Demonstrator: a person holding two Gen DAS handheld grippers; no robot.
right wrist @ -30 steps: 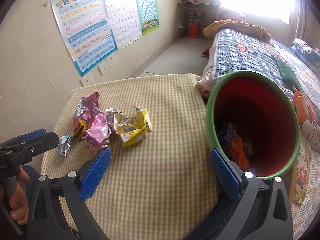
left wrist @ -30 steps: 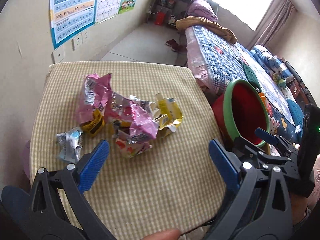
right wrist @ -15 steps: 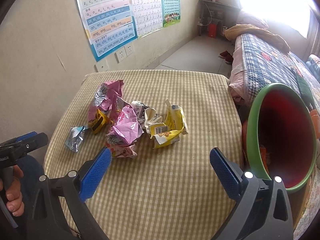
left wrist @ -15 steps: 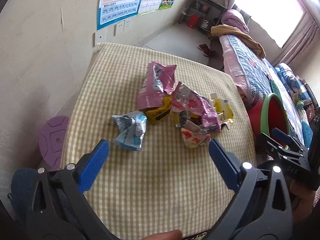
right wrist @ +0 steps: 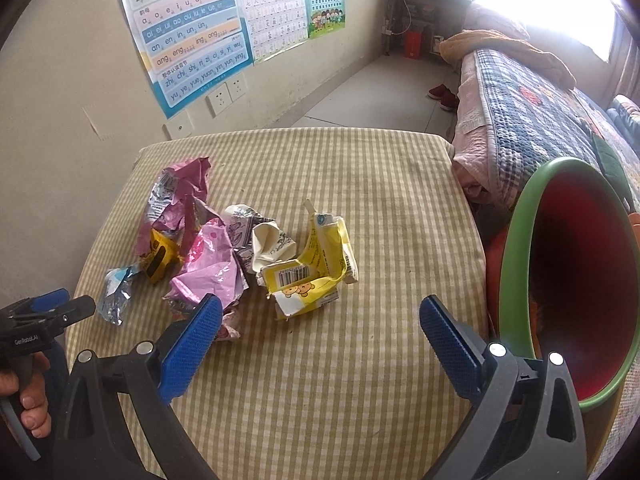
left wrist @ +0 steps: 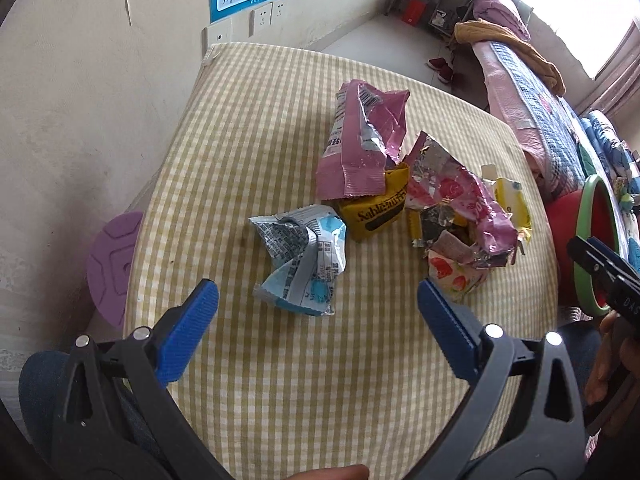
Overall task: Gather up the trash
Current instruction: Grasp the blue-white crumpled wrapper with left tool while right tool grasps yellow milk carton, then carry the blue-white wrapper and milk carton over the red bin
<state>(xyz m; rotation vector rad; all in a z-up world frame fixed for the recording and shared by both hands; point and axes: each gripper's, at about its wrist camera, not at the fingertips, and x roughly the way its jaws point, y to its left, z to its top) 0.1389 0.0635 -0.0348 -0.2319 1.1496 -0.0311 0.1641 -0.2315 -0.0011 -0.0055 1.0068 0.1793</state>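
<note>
The desk (right wrist: 360,360), under a checked cloth, holds the whole litter at about 10 o'clock in the right wrist view; the red bin (right wrist: 516,280) waits at 3 o'clock. Nearly everything is left, I judge: pink bag (left wrist: 360,148), yellow carton (right wrist: 308,276), blue wrapper (left wrist: 304,256). Left gripper (left wrist: 318,312) and right gripper (right wrist: 320,330) have jaws spread, empty.

"Sable" reads clear in dark letters on the yellow snack packet (left wrist: 374,210). On the wall, the pinyin chart (right wrist: 188,36) shows rows of syllables: "ai ei ui ao ou iu ie üe er", then "an en in un ün", "ang eng ing ong", and "zhi chi shi ri zi ci si yi wu". The left gripper's handle (right wrist: 28,338) carries "GenRobot.AI". The yellow carton (right wrist: 310,276) bears a barcode, digits unreadable.
</note>
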